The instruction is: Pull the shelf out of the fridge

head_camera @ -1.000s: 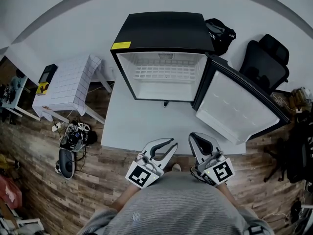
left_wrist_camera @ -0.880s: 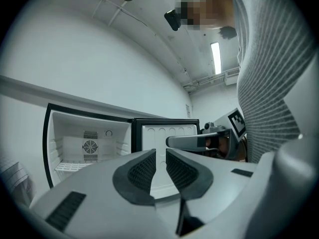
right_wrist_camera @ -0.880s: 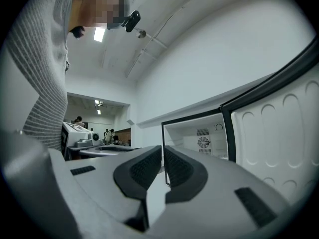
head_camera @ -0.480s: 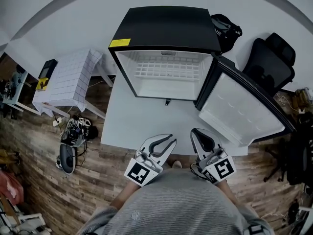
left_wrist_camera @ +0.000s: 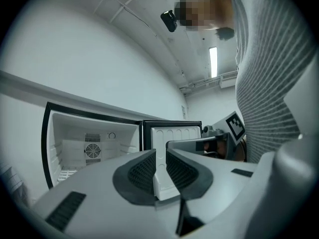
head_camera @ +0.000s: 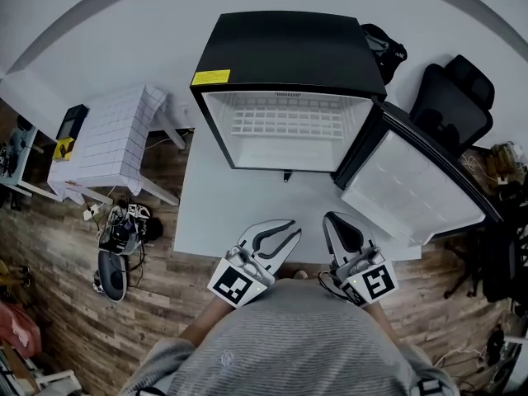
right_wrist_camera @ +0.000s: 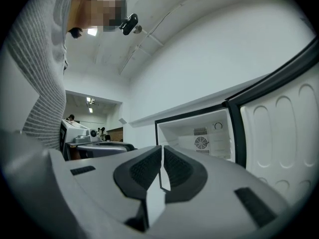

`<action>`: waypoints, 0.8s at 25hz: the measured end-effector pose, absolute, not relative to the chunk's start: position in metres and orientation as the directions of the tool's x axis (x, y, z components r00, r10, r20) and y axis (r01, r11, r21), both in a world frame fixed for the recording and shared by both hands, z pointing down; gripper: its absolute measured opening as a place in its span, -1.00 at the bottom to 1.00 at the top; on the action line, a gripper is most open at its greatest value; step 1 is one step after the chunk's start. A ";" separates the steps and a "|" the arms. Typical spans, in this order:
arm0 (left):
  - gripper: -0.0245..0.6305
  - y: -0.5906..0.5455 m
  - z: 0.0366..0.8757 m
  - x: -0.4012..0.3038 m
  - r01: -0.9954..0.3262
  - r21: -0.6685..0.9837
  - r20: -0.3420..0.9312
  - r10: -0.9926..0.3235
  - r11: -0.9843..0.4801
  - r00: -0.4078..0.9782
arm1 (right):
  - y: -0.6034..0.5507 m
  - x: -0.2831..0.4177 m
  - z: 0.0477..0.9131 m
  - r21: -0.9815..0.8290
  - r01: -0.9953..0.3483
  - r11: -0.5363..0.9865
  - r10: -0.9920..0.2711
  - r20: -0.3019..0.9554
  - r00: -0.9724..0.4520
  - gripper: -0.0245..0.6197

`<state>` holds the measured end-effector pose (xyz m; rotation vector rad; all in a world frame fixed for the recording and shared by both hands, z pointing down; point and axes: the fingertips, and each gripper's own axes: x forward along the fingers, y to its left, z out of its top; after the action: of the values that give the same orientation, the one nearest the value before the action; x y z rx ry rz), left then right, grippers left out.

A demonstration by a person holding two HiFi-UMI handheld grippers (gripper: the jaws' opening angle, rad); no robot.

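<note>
The black box-shaped mini fridge (head_camera: 289, 48) stands at the far side of the white tabletop (head_camera: 231, 213), its white-lined door (head_camera: 412, 192) swung open to the right. The white wire-grid shelf (head_camera: 287, 122) sits fully inside the cavity, untouched. At the near tabletop edge, well apart from it, the left gripper (head_camera: 290, 231) has its jaws slightly parted and empty and the right gripper (head_camera: 337, 221) has its jaws clenched on nothing, so reach, grasp and pull all remain.

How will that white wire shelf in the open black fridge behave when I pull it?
The white wire-grid shelf looks like an open lattice: probably light and fairly stiff. It spans the black mini fridge wall to wall, so an off-centre pull may skew and jam it. It looks bare, so nothing should slide off.
</note>
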<state>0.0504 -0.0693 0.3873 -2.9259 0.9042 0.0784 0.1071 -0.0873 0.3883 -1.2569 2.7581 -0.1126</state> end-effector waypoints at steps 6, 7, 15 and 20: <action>-0.71 -0.085 0.392 0.025 -0.571 -0.060 -0.059 -0.568 -0.819 0.821 | -0.100 0.090 0.392 -0.112 -0.772 0.626 -0.779 -0.053 -0.624 -0.89; -0.71 -0.087 0.391 0.021 -0.572 -0.056 -0.063 -0.569 -0.818 0.820 | -0.101 0.088 0.393 -0.114 -0.772 0.625 -0.780 -0.052 -0.624 -0.89; -0.71 -0.088 0.393 0.016 -0.560 -0.059 -0.061 -0.557 -0.826 0.828 | -0.102 0.078 0.393 -0.119 -0.773 0.623 -0.782 -0.055 -0.621 -0.89; -0.71 -0.089 0.398 0.016 -0.560 -0.056 -0.049 -0.558 -0.826 0.828 | -0.104 0.079 0.394 -0.118 -0.775 0.621 -0.783 -0.050 -0.620 -0.89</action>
<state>0.0156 -0.0888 0.3976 -2.9384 0.9001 0.0462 0.0795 -0.1037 0.3943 -1.3200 2.7409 -0.1285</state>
